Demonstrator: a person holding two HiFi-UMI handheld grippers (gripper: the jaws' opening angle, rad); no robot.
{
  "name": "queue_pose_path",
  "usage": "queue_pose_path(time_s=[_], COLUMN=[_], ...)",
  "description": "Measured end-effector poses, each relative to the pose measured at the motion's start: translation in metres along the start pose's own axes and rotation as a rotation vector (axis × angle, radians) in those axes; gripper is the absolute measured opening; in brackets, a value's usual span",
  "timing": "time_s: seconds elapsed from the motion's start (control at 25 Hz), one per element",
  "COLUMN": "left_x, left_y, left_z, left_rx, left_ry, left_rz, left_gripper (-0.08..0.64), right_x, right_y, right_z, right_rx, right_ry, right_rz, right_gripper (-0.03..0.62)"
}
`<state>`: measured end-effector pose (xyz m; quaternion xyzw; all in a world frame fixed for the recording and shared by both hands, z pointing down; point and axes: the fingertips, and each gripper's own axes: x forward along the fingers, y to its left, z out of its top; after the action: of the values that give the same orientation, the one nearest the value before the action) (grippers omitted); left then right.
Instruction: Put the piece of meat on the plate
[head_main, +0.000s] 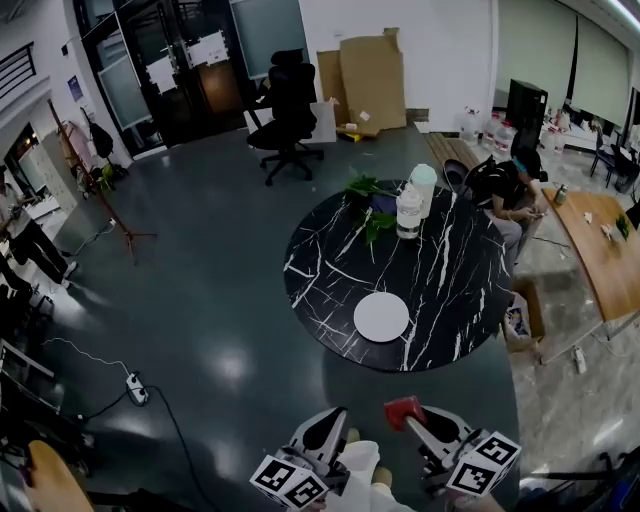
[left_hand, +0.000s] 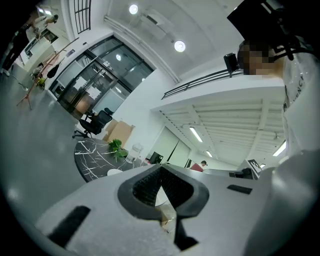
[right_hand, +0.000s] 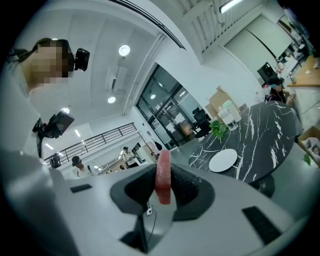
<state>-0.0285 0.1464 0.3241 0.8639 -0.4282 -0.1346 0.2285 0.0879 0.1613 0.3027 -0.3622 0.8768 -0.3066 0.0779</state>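
A flat red piece of meat (right_hand: 163, 172) stands on edge between the pads of my right gripper (right_hand: 163, 181), which is shut on it. In the head view the right gripper (head_main: 412, 413) and the meat (head_main: 403, 409) are at the bottom, over the floor, short of the round black marble table (head_main: 450, 290). A white plate (head_main: 381, 317) lies bare near the table's near edge; it also shows in the right gripper view as the plate (right_hand: 223, 160). My left gripper (head_main: 335, 420) hangs beside the right one, its tips together and nothing between them (left_hand: 161, 172).
A green plant (head_main: 368, 190) and white containers (head_main: 410, 210) stand at the table's far side. A seated person (head_main: 505, 190), a wooden table (head_main: 600, 250) and a box (head_main: 520, 320) are to the right. An office chair (head_main: 285, 105) is behind; a power strip (head_main: 135, 388) lies left.
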Motion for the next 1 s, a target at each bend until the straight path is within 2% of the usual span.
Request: queue_pose_path(time_s=[0.2, 0.32, 0.64, 1.0], left_x=[0.035, 0.062, 0.130, 0.177], left_y=[0.024, 0.051, 0.114, 0.166], left_z=[0.007, 0.017, 0.030, 0.011], left_rx=[0.013, 0.038, 0.046, 0.060], left_ry=[-0.001, -0.002, 0.009, 0.019], left_rz=[-0.035, -0.031, -0.032, -0.012], left_gripper=[0.008, 0.008, 0.008, 0.008], right_x=[0.027, 0.054, 0.118, 0.165], right_y=[-0.025, -0.043, -0.099, -0.170], right_z=[0.010, 0.017, 0.033, 0.025], right_rx=[0.006, 0.015, 0.059, 0.137], right_ry=[0.003, 0.003, -0.003, 0.036], right_rz=[-0.025, -0.040, -0.100, -0.160], right_gripper=[0.078, 0.078, 0.078, 0.078])
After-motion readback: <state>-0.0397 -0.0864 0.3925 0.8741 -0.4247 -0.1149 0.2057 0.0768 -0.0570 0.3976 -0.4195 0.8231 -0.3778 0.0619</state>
